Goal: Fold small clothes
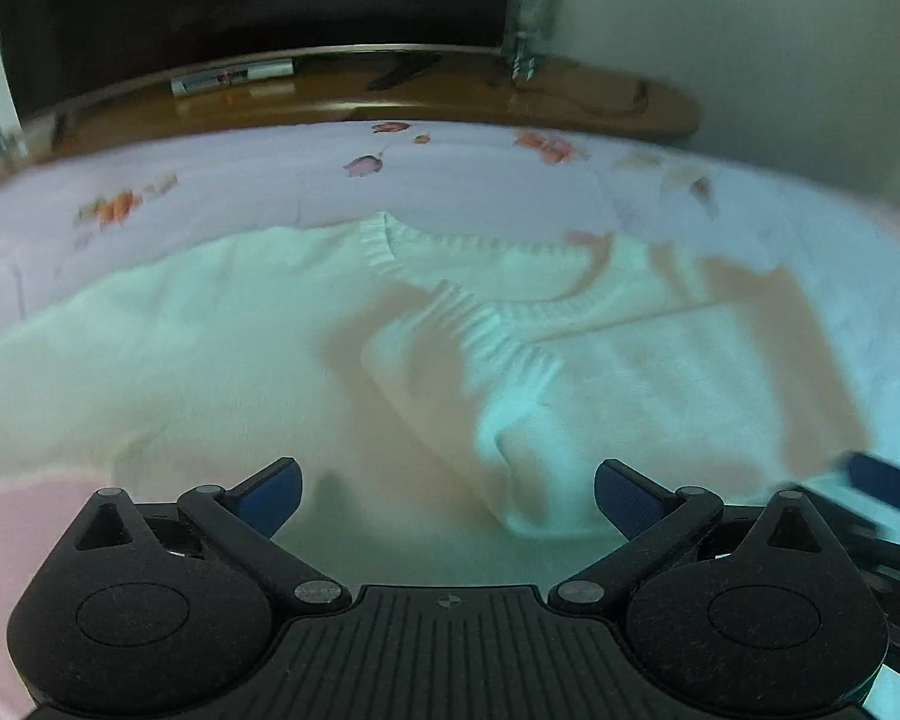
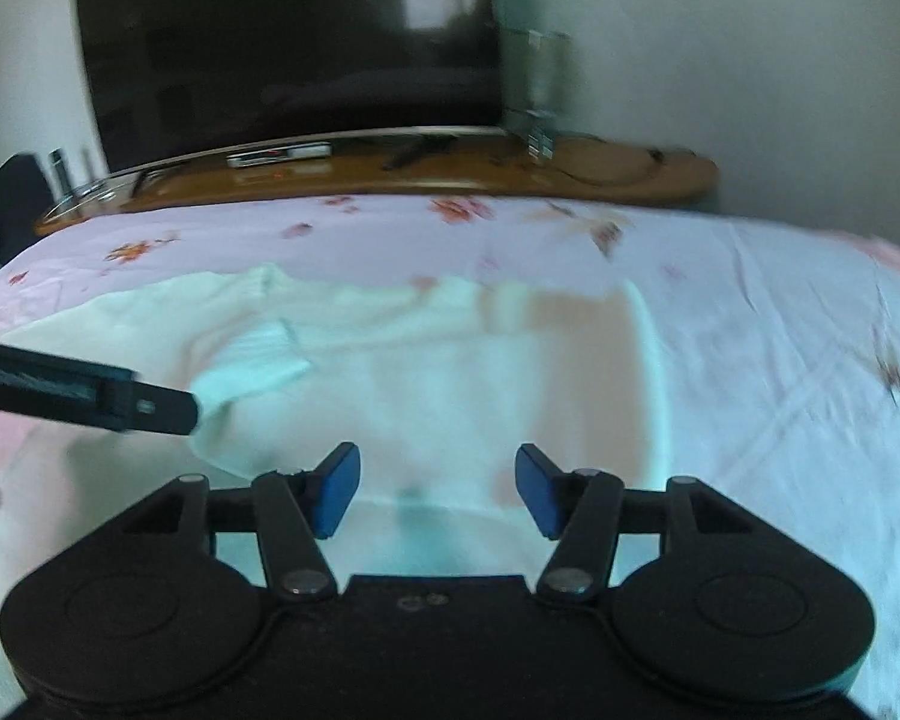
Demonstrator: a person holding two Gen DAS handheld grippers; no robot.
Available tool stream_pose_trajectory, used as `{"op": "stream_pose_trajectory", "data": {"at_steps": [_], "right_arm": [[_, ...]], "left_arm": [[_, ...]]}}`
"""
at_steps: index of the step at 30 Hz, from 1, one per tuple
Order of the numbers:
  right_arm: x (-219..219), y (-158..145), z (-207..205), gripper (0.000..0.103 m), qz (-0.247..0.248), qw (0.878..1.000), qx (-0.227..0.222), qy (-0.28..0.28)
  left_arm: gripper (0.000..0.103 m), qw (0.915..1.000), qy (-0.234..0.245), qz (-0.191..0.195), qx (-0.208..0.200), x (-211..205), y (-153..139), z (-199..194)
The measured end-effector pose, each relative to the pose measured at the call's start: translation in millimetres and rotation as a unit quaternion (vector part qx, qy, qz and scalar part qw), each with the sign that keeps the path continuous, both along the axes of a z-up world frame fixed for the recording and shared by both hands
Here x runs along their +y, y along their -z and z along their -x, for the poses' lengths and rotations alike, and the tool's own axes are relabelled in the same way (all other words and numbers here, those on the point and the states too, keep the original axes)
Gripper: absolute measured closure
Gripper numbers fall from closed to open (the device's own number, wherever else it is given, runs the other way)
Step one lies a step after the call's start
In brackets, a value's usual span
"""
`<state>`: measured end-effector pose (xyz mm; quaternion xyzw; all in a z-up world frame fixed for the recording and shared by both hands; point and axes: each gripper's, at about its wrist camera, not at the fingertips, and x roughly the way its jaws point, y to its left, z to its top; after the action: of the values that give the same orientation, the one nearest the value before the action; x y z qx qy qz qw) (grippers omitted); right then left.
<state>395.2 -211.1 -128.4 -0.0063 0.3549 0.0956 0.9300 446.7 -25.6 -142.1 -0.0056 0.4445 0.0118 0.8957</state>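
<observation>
Black ribbed housing w/ blue pads sits closest in both wrist views. My left gripper (image 1: 448, 495) has its jaws spread wide, nothing between them, just cloth below. My right gripper (image 2: 437, 492) is also released, jaws roughly half apart, no fabric pinched.

Task item: cream-white knit sweater (image 1: 210, 348) w/ ribbed collar (image 1: 384, 246), lying flat on the pale pink floral bedsheet (image 2: 750, 312), neck end toward the far edge of the bed. One sleeve is already laid across the chest, its ribbed cuff (image 1: 498, 336) near the middle. In the right view that side of the sweater ends in a straight, folded-looking edge.

My read: mid-fold, between grasps. Right-side sleeve appears done; left side looks still spread out. Next move prob. calls for pinching the other sleeve or side edge & carrying it over the body, keeping layers flat so the folded sleeve doesn't drag.

Materials: knit is soft, thick, limp; will slump & bunch if lifted by one point. Sheet is thin, smooth, lightly creased. Beyond the bed: glossy brown wooden stand (image 2: 630, 180) w/ large dark TV screen (image 2: 282, 48). Both views are motion-blurred.
</observation>
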Motion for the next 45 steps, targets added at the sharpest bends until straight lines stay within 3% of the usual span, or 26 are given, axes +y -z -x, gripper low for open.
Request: {"op": "stream_pose_trajectory", "data": {"at_steps": [3, 5, 7, 8, 9, 13, 15, 20, 22, 23, 25, 29, 34, 39, 41, 45], "right_arm": [[-5, 4, 2, 0.046, -0.008, 1.000, 0.008, 0.013], [-9, 4, 5, 0.046, -0.010, 1.000, 0.006, 0.018], [-13, 3, 6, 0.046, -0.010, 1.000, 0.003, 0.023], [-15, 4, 7, 0.046, -0.010, 1.000, 0.003, 0.026], [-17, 5, 7, 0.046, -0.012, 1.000, 0.004, 0.029], [-21, 7, 6, 0.046, -0.017, 0.999, 0.010, 0.039], [-19, 8, 6, 0.046, -0.010, 0.999, 0.008, 0.039], [-17, 11, 4, 0.046, 0.000, 0.999, 0.012, 0.043], [-18, 11, 4, 0.046, 0.003, 0.999, 0.013, 0.047], [-19, 12, 4, 0.046, 0.004, 0.999, 0.014, 0.049], [-21, 14, 4, 0.046, 0.010, 0.998, 0.013, 0.054], [-24, 16, 3, 0.046, 0.021, 0.998, 0.009, 0.063], [-29, 19, 0, 0.046, 0.027, 0.997, 0.012, 0.072], [-27, 23, -3, 0.046, 0.033, 0.997, 0.013, 0.070], [-26, 24, -6, 0.047, 0.039, 0.997, 0.003, 0.072], [-22, 30, -22, 0.074, 0.048, 0.996, 0.002, 0.068]], "left_arm": [[0.000, 0.9985, -0.038, -0.038, -0.010, 11, 9, -9], [0.000, 0.9956, -0.089, -0.010, -0.026, 41, 5, -1], [0.018, 0.9905, -0.132, 0.020, -0.034, 70, 3, 10], [0.036, 0.9893, -0.140, 0.026, -0.031, 80, 3, 15], [0.038, 0.9882, -0.147, 0.035, -0.027, 86, 4, 19], [0.036, 0.9832, -0.149, 0.106, -0.008, 96, 7, 30], [0.015, 0.9813, -0.137, 0.136, -0.006, 91, 5, 33], [0.014, 0.9712, -0.145, 0.189, -0.012, 82, 14, 31], [0.030, 0.9651, -0.164, 0.203, -0.027, 84, 17, 31], [0.046, 0.9639, -0.169, 0.203, -0.029, 85, 18, 29], [0.055, 0.9589, -0.182, 0.216, -0.032, 90, 21, 28], [0.099, 0.9522, -0.199, 0.229, -0.040, 99, 25, 24], [0.099, 0.9551, -0.177, 0.211, -0.110, 92, -1, 25], [0.099, 0.9433, -0.192, 0.217, -0.162, 112, -29, 22], [0.099, 0.9449, -0.196, 0.210, -0.157, 119, -27, 22], [0.099, 0.9586, -0.186, 0.179, -0.120, 114, -2, 23]]}}
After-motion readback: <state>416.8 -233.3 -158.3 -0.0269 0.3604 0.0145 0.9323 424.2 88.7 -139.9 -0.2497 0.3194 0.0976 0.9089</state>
